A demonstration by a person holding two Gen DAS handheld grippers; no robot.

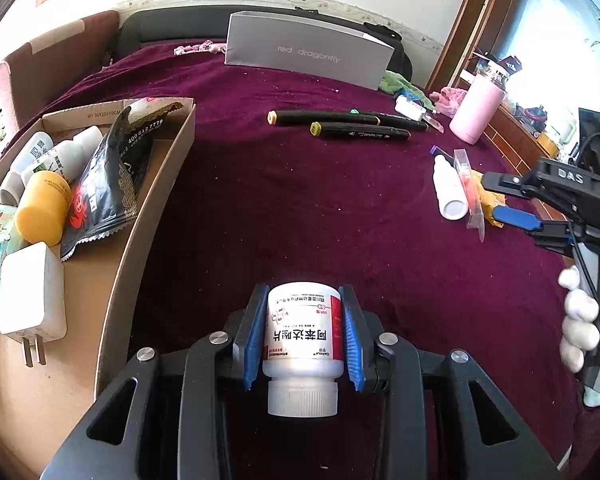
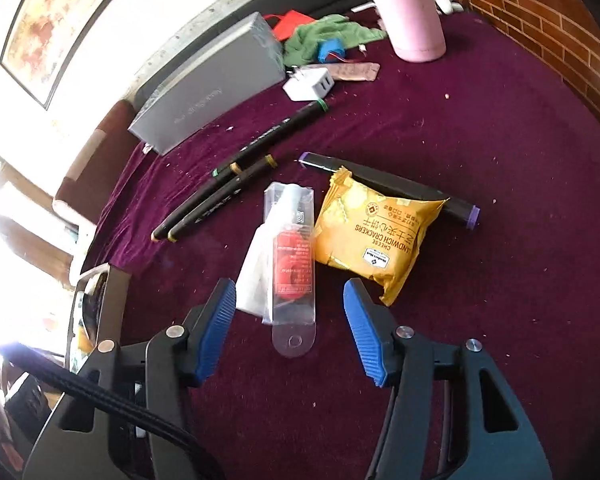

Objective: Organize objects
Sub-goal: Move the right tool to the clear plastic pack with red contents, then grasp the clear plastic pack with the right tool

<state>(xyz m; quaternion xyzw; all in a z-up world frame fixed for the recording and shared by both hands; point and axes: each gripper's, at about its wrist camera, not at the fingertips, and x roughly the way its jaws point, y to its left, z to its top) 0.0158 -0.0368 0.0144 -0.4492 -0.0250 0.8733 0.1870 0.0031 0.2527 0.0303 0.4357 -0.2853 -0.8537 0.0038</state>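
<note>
Two grippers in use. Left gripper: blue pads pinching a white pill bottle across its body, cap toward the camera, above the purple cloth. Cardboard box at ten o'clock, already holding bottles, a yellow-capped jar, a black packet and a charger. Right gripper: jaws spread, nothing pinched; clear plastic tube pack lies between the pads, resting on a white bottle. Yellow cracker packet at one o'clock, markers at eleven. Step judged: bottle carried boxward; next, swing left over the box and release.
</note>
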